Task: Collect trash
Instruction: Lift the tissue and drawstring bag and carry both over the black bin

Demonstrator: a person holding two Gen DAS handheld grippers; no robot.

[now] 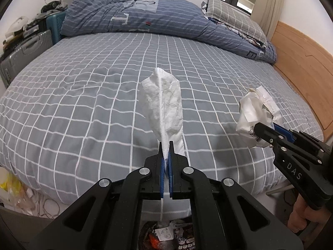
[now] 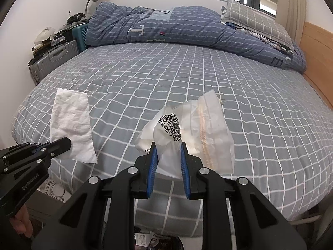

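Tissue [image 1: 164, 108] clamped in left tool [image 1: 165, 145]; right tool [image 2: 167, 145] grips plastic wrapper [image 2: 187, 125], contents unclear.

I see crinkled matt white tissue [image 1: 164, 108], a thin glossy translucent plastic bag [image 2: 187, 129], soft checked cloth bedsheet [image 1: 83, 104], smooth wooden headboard [image 1: 301, 62], matt black plastic grippers.

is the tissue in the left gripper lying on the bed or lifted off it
Lifted. The tissue hangs pinched in the left gripper, its jaws shut on one edge, clear above the bed.
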